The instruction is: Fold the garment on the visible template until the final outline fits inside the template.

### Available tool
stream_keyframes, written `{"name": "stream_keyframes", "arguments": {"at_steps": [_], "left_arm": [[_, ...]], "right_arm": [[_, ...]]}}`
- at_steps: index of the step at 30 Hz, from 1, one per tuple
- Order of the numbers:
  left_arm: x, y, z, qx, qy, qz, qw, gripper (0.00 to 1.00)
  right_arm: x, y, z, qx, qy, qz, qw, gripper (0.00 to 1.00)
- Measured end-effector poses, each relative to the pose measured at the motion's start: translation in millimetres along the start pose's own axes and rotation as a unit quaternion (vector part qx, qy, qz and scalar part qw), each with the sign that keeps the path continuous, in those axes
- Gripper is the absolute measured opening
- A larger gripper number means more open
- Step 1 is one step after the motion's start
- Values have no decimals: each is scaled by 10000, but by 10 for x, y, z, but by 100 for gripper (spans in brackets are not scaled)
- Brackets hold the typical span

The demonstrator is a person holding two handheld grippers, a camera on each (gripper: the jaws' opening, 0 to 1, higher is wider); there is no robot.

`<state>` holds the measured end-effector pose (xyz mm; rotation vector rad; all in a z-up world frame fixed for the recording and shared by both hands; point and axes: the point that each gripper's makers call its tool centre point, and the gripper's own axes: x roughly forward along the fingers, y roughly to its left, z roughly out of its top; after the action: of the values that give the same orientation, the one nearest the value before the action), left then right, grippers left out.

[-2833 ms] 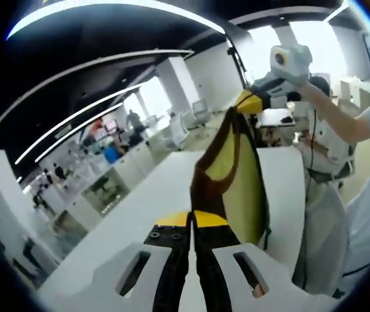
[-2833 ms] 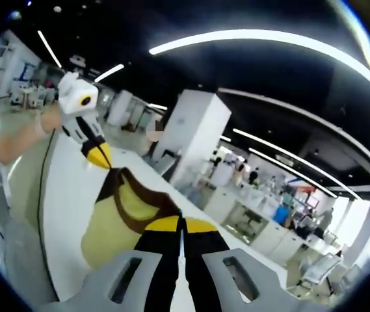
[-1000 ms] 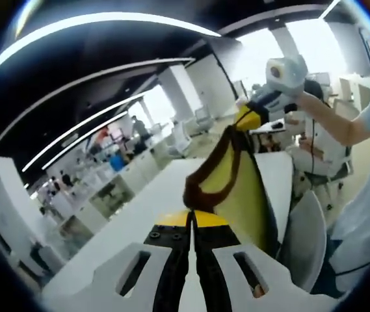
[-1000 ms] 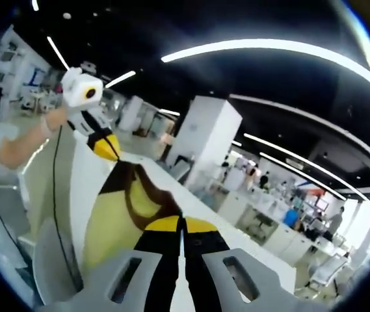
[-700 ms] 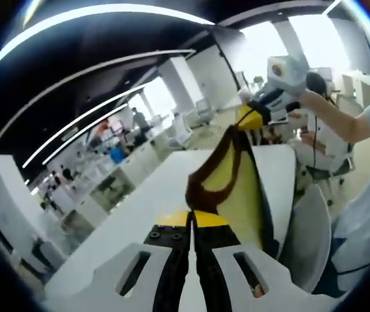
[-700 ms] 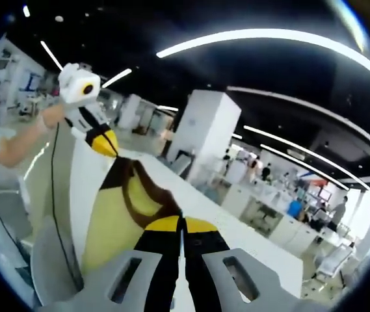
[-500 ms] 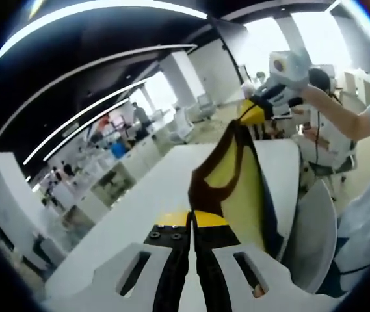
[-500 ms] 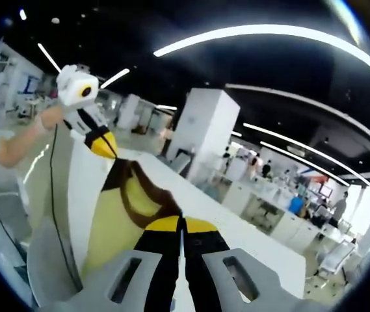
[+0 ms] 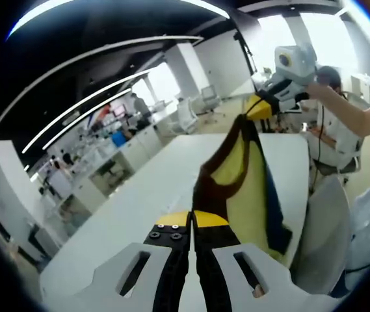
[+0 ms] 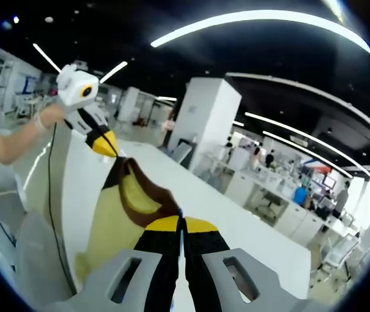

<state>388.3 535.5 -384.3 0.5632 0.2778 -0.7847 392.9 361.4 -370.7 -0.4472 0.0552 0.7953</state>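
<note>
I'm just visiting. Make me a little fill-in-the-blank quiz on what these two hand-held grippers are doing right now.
1. Both hand-held grippers are shut on the same ____.
2. The garment is yellow with ____ trim.
3. It hangs above a ____ table.
4. The right hand-held gripper has ____ jaw tips.

Missing words: garment; brown; white; yellow

You have no readable text, label, brand, number or sign in either view; the screens and boards far off in the hall are too small and blurred to read.
</note>
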Motion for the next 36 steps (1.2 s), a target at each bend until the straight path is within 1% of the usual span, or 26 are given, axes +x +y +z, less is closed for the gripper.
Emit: {"name": "stream_keyframes", "arguments": {"at_steps": [5,7,9,12,13,14,16,22,25,28,33,36], "left_arm": [[174,135,-107,-125,61,-24,9999,0],[282,218,-187,-175,126,-28,9998,0],[331,241,-229,-201,153,-45,9997,0],[481,319,-362,-296,208,-91,9993,0],[491,325,-372,-309,210,-95,9993,0],[554,358,-427,-371,213,-113,9990,0],[626,394,-486,-450,221,-119,9987,0],[829,467,-633,-563,235,-103,9981,0],[937,511,-724,-624,278,-86,9976,0],[1042,527,-815,-660,348,-83,9972,0],[1236,578,-987,-682,465,-30,9966,0],[1320,582,-1077,-724,537,-33,9959,0]], "right_arm": [[227,-90,-130,74,127,37,9999,1],[304,-112,-183,66,186,35,9998,1],[389,-125,-248,105,231,62,9997,1],[504,-148,-355,153,304,70,9994,1],[514,-150,-368,152,318,71,9994,1],[571,-174,-434,145,382,58,9991,1],[641,-212,-497,196,424,73,9989,1],[809,-253,-692,244,523,32,9983,1],[909,-252,-771,322,579,76,9978,1],[989,-267,-872,314,658,51,9973,1],[1144,-302,-1027,424,728,5,9964,1],[1242,-330,-1154,471,797,-39,9957,1]]}}
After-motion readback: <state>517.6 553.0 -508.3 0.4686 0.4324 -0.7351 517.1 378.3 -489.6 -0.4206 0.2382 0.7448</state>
